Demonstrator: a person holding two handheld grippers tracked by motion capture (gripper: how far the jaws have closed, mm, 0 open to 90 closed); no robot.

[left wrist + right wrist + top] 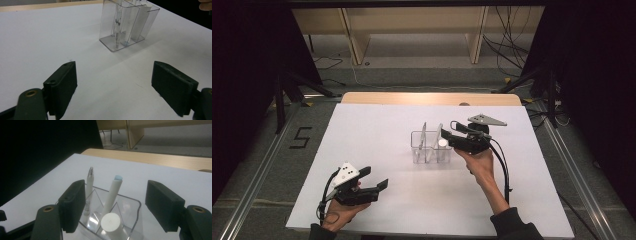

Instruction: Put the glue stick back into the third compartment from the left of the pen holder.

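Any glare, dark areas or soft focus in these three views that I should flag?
High view: bright glare on the white table near its far edge, surroundings black, so the clear organizer is faint. Left gripper view: evenly lit, jaws a little soft, organizer sharp. Right gripper view: dim, left background black, near white cylinder soft.

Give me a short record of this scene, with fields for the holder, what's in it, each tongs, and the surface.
holder: clear divided holder, upright on the table
contents: three pens standing in it; a pen with a silver tip, a white one with a blue end, and a white one with a flat round end
right tongs: open, just above the holder, nothing held
left tongs: open, apart from the holder, nothing held
surface: white table
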